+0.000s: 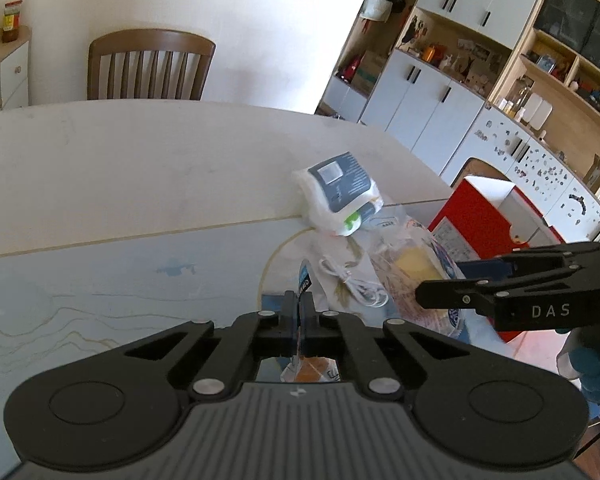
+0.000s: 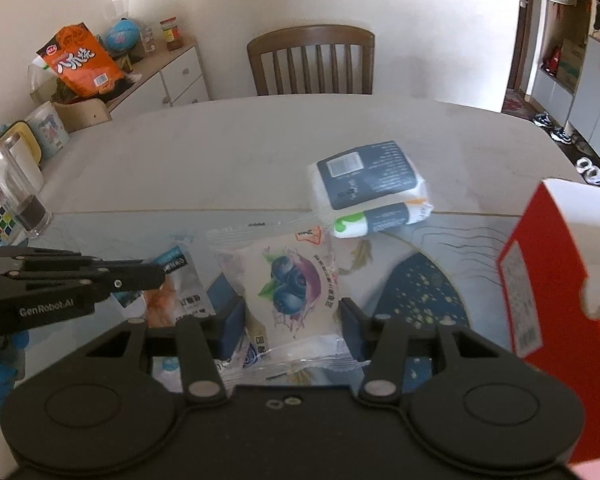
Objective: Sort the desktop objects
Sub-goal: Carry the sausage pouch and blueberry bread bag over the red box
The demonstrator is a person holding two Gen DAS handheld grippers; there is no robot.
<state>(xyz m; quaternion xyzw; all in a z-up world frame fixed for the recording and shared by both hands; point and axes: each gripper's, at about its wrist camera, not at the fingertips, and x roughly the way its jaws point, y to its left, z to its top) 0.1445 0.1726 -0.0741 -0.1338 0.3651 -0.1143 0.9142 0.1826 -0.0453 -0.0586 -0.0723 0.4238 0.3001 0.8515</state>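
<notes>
My left gripper (image 1: 299, 312) is shut on the edge of an orange-and-white snack packet (image 1: 305, 285); it also shows in the right wrist view (image 2: 172, 292), held by the left gripper (image 2: 156, 276). My right gripper (image 2: 292, 316) is shut on a clear blueberry pastry packet (image 2: 292, 284), its pads pressing both sides. In the left wrist view the right gripper (image 1: 424, 292) holds that packet (image 1: 416, 268) above the mat. A pack of tissues (image 2: 370, 188) lies behind, on the mat's far edge. A white cable (image 1: 352, 284) lies on the mat.
A red-and-white open box (image 2: 548, 272) stands at the right. A glass jar (image 2: 16, 196), a Rubik's cube (image 2: 0, 226) and mugs stand at the table's left. A wooden chair (image 2: 312, 62) is behind the table. The blue patterned mat (image 1: 100, 280) covers the near table.
</notes>
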